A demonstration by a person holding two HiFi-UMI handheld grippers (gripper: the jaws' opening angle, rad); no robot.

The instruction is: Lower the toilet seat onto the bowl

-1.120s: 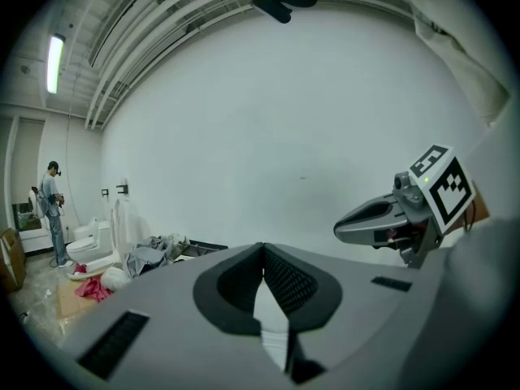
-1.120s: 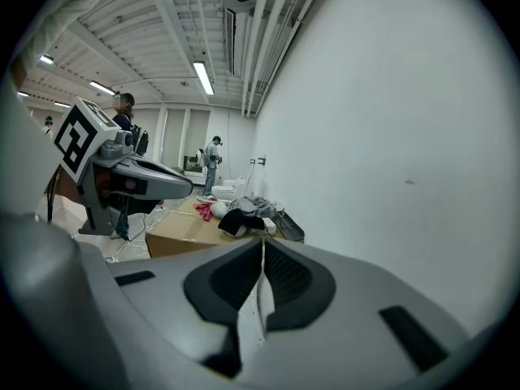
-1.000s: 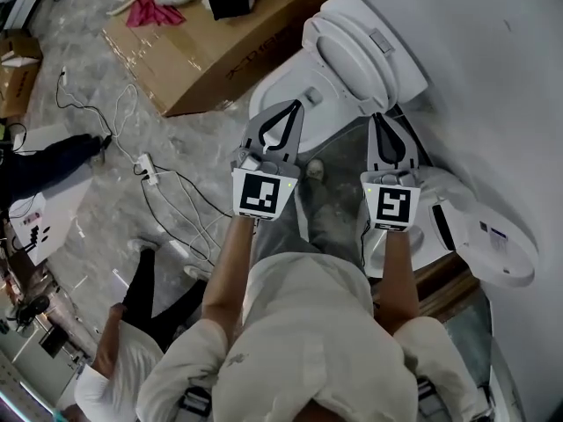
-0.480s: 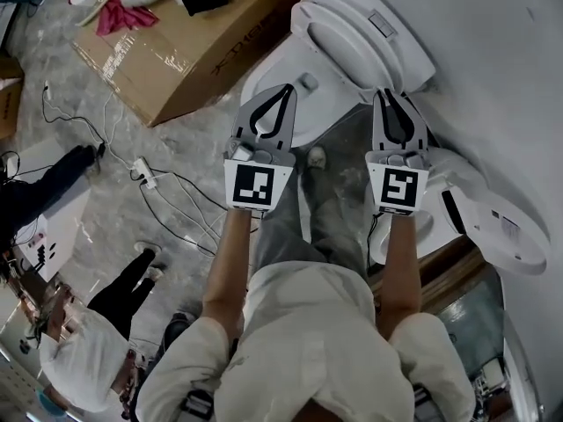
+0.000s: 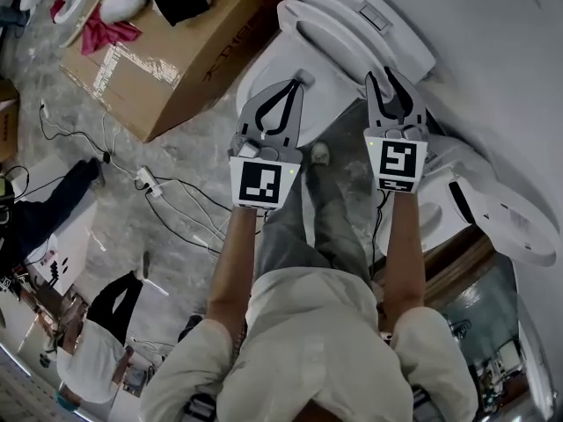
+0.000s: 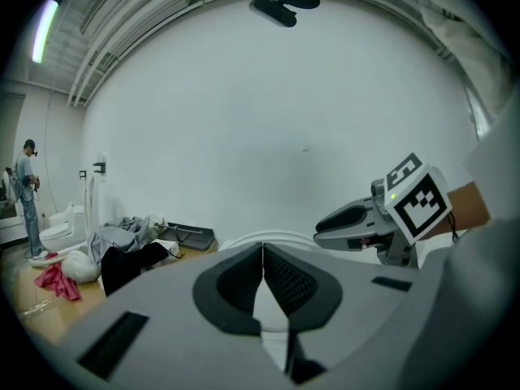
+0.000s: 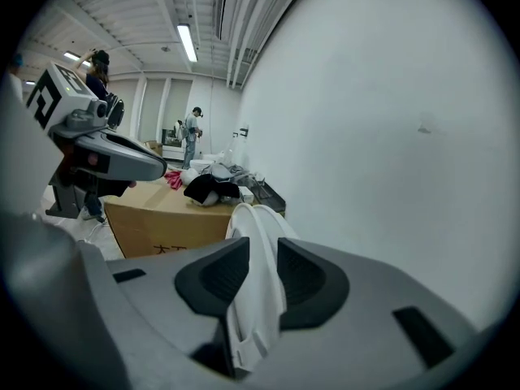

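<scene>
The right gripper (image 5: pixel 392 82) is opening its jaws around the edge of the toilet seat (image 5: pixel 352 29), which is standing raised behind the toilet bowl (image 5: pixel 268 77). The left gripper (image 5: pixel 296 83), jaws together and empty, is hovering above that bowl.

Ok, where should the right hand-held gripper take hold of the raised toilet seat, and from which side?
Take the toilet seat by its thin free rim. It stands nearly upright by the wall, edge toward the right hand-held gripper, so come edge-on from the front, one jaw on each face. The jaws are opening with that rim between them.
</scene>
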